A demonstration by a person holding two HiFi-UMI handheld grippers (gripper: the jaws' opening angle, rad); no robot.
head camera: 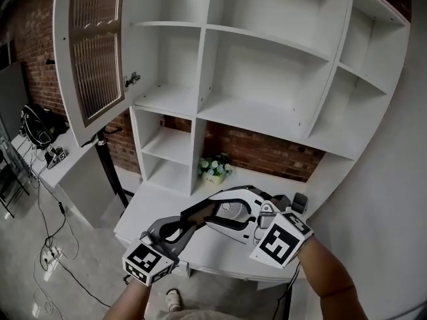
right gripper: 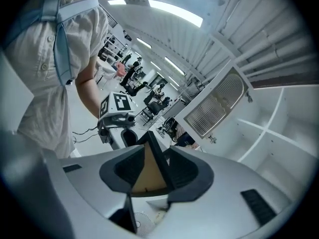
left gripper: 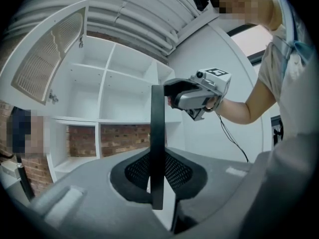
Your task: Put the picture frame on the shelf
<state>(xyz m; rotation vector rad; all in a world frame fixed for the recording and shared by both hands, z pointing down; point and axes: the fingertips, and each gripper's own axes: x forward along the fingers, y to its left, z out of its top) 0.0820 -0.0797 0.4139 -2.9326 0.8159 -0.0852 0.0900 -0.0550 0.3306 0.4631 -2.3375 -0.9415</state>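
A black picture frame (head camera: 195,211) hangs in the air over the white desk (head camera: 150,202), below the white shelf unit (head camera: 267,115). My left gripper (head camera: 167,235) is shut on one end of it; in the left gripper view the frame (left gripper: 157,148) stands edge-on, pinched between the pads. My right gripper (head camera: 261,209) is at the frame's other end. In the right gripper view the frame's brown back (right gripper: 144,171) lies between the jaws, which stand wide and off it. The right gripper (left gripper: 175,89) also shows at the frame's far end in the left gripper view.
A small pot of flowers (head camera: 213,169) stands on the desk under the shelves. The cabinet door (head camera: 93,52) with a mesh panel swings open at the upper left. The shelf compartments (head camera: 260,62) hold nothing. Cables (head camera: 50,245) trail on the floor at left.
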